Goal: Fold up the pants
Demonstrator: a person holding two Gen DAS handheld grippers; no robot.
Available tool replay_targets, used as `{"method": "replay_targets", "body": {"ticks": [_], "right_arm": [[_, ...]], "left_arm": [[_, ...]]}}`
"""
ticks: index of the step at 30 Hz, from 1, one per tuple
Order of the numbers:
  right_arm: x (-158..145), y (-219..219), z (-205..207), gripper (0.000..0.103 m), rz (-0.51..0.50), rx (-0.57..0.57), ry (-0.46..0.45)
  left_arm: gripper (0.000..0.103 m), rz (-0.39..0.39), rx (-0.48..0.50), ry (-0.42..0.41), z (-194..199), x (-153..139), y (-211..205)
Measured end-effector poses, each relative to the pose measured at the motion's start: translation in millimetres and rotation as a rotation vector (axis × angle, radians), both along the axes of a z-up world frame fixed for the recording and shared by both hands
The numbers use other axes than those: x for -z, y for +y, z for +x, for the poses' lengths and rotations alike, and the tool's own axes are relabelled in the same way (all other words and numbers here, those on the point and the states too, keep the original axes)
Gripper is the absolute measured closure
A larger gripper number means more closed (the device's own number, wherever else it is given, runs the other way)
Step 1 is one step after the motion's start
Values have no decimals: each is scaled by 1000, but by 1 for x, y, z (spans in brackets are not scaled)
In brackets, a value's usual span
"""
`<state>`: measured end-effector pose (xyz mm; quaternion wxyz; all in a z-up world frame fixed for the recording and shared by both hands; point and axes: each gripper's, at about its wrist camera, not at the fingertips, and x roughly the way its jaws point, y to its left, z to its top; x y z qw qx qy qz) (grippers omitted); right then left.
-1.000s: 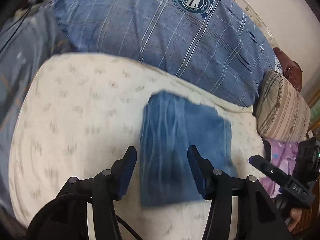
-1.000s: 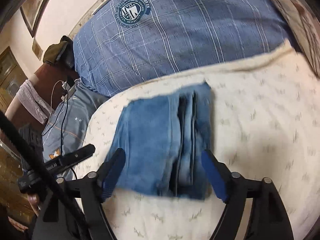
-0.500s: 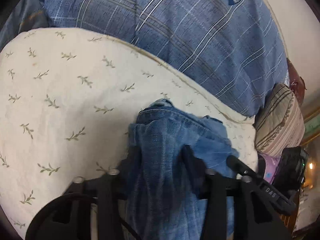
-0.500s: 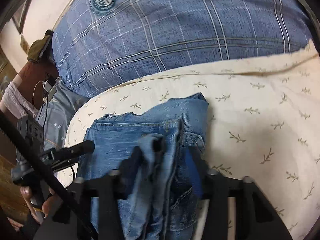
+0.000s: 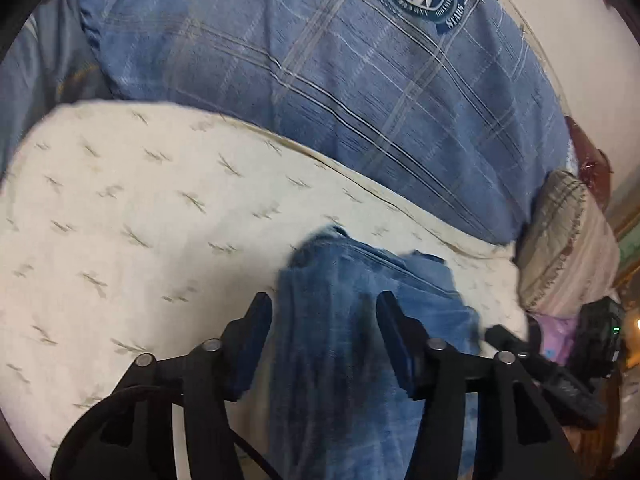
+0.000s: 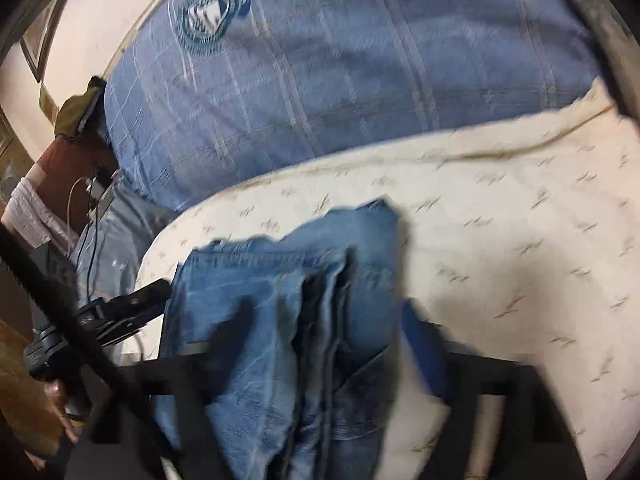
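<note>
I see a big blue plaid pillow (image 5: pixel 320 92) at the head of the bed, behind the cream leaf-print sheet (image 5: pixel 132 216). The folded pants (image 6: pixel 288 320) lie on that sheet, right under both tools. My left claw (image 5: pixel 324 332) has just been opening; its 2 fingers straddle the denim, pads clear. My right claw (image 6: pixel 320 344), blurred, has opened too, denim between its fingers.

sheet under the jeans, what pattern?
Cream sheet with small sprig print; left wrist view shows it best.
</note>
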<state>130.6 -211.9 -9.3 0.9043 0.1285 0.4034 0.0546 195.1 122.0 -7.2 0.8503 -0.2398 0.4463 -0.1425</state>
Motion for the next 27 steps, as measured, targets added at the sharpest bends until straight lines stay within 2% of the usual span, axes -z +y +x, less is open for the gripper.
{"method": "replay_targets", "body": {"ticks": [2,4,7,8,9,10,11,13,15,17,19,20,21,23,24,25,26,27], "right_arm": [[6,-4,4,17,33,-9,37],[23,-4,14,18,67,-13,123],[39,-1,20,18,88,-15,175],[41,-2,22,21,108,-12,179],[42,-3,23,27,128,-18,178],[42,-3,24,27,146,-31,180],[42,-3,25,31,142,-32,177],[40,0,23,42,137,-44,167],[33,2,18,59,116,-47,146],[26,6,15,61,101,-50,120],[30,2,18,59,127,-41,133],[33,-1,20,50,140,-32,141],[37,-4,22,42,156,-16,162],[36,-6,21,41,172,-13,182],[31,-6,17,38,169,-10,175],[26,-5,12,34,155,-9,164],[23,-5,7,22,158,-14,155],[22,-5,2,17,177,-17,149]], "left_arm": [[47,29,18,35,0,4,-3],[47,47,46,81,0,12,-10],[47,83,40,100,3,16,-15],[46,78,36,107,6,18,-15],[48,60,30,115,8,20,-14],[59,28,26,119,9,21,-13],[69,7,42,117,9,22,-14],[81,14,65,94,9,16,-19],[85,-44,63,58,7,12,-15],[84,-95,59,47,7,10,-8],[80,-80,50,70,11,15,-6],[79,-65,45,84,11,18,-6],[73,-50,43,97,10,18,-6],[65,-39,48,92,6,12,-4],[57,-20,52,91,5,8,-4],[52,13,52,91,-1,5,-3],[51,38,49,96,-7,4,-3],[51,53,46,107,-14,3,-1]]}}
